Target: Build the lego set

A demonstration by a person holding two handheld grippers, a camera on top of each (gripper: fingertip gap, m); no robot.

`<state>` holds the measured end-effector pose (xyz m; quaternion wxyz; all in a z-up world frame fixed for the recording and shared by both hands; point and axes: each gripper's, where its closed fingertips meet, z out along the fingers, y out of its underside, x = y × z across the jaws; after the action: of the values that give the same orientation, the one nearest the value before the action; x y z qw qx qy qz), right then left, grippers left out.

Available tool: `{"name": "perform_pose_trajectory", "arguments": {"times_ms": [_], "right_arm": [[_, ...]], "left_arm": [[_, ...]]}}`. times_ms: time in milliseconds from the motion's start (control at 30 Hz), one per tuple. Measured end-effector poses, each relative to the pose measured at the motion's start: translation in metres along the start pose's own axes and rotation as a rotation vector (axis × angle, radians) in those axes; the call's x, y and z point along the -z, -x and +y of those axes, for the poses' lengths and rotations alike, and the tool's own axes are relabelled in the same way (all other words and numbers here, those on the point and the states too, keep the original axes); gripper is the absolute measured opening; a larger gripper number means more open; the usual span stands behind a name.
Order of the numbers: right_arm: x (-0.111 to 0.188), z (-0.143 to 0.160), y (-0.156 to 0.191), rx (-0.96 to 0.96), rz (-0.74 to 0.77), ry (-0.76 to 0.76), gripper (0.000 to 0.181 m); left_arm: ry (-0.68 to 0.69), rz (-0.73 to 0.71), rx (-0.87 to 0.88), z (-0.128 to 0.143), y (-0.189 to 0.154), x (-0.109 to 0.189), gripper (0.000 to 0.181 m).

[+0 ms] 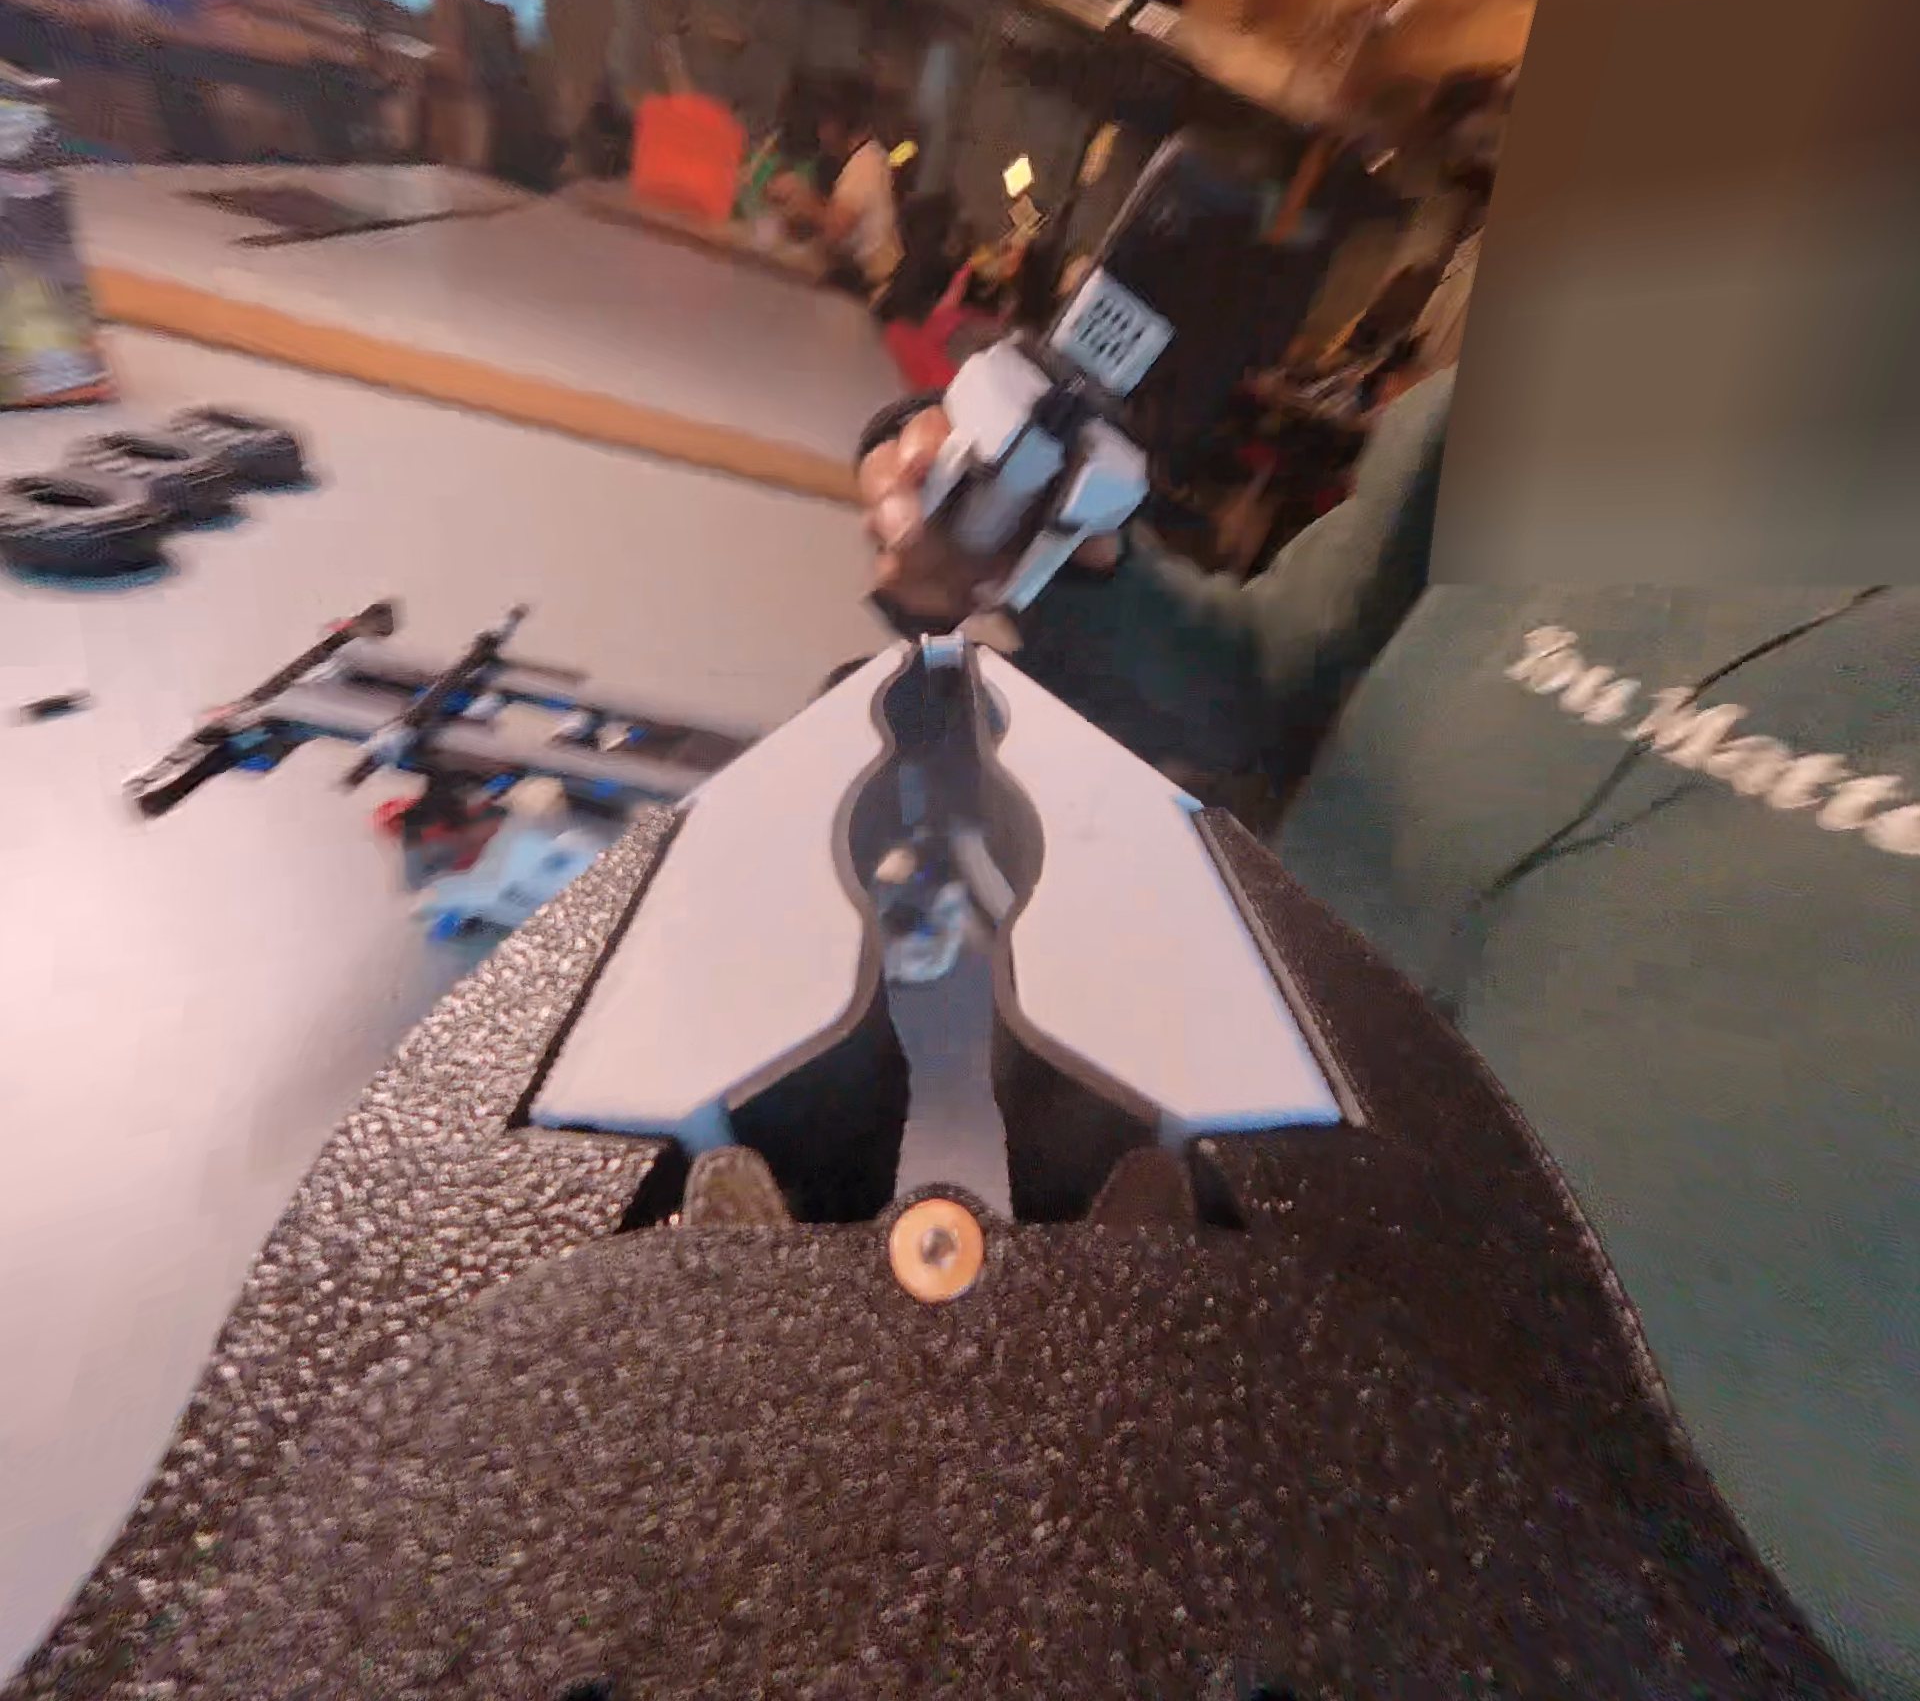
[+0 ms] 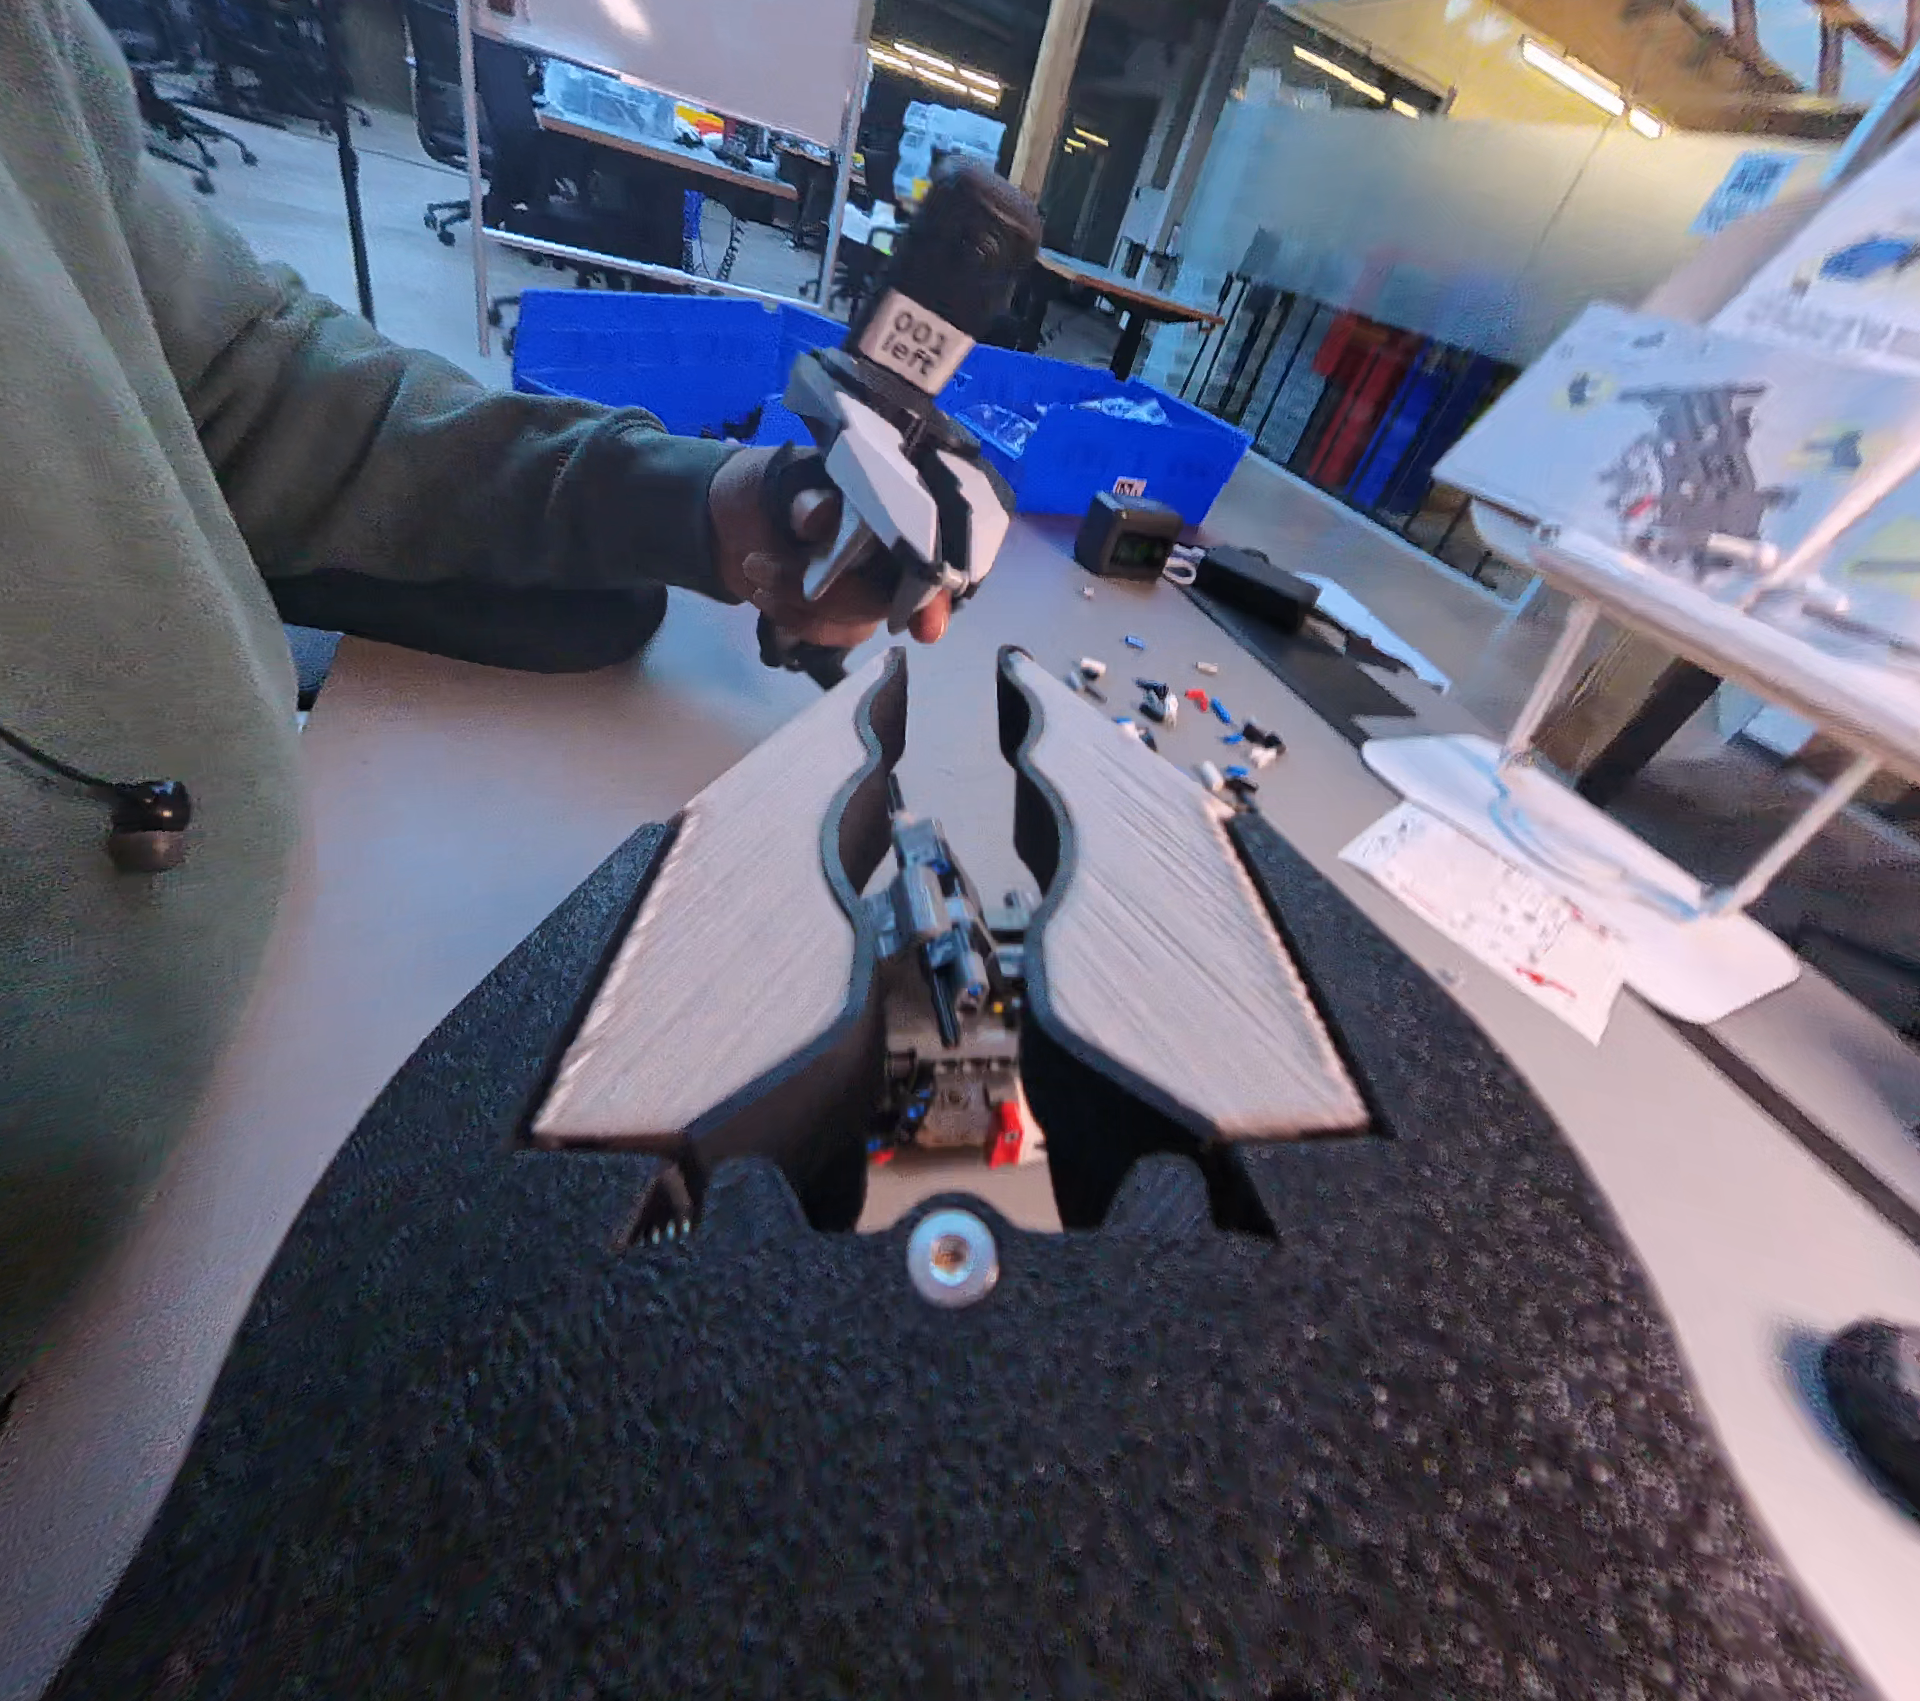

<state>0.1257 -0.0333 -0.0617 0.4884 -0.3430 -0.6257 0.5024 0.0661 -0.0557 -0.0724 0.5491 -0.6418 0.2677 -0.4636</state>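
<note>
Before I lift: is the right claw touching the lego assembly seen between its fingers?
Cannot tell. The right wrist view shows the lego assembly in the gap of the right claw, but its edges vanish behind the fingers.

Grey-black lego assembly (image 2: 940,955) on the table; loose small pieces (image 2: 1174,716) beyond.

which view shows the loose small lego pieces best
The right wrist view: the loose small pieces lie scattered and sharp on the grey table, just past the right gripper. The left wrist view is motion-blurred and shows none of that scatter clearly, only tires and a partly built frame.
</note>
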Motion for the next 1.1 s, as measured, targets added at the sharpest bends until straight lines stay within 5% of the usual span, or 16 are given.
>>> {"name": "perform_pose_trajectory", "arguments": {"times_ms": [233,667,933,1100], "right_arm": [[-0.028,-0.028,0.024,0.331,0.038,-0.011,0.018],[-0.035,-0.040,0.048,0.478,0.028,0.043,0.005],[-0.035,-0.010,0.022,0.481,0.123,0.276,0.005],[-0.040,0.002,0.018,0.529,0.128,0.356,0.005]], "left_arm": [[-0.258,0.422,0.364,-0.027,-0.050,-0.021,0.007],[-0.233,0.529,0.469,-0.018,-0.072,-0.028,0.007],[-0.060,0.098,0.314,0.001,-0.034,-0.033,0.017],[-0.029,-0.002,0.279,0.005,-0.025,-0.030,0.011]]}}
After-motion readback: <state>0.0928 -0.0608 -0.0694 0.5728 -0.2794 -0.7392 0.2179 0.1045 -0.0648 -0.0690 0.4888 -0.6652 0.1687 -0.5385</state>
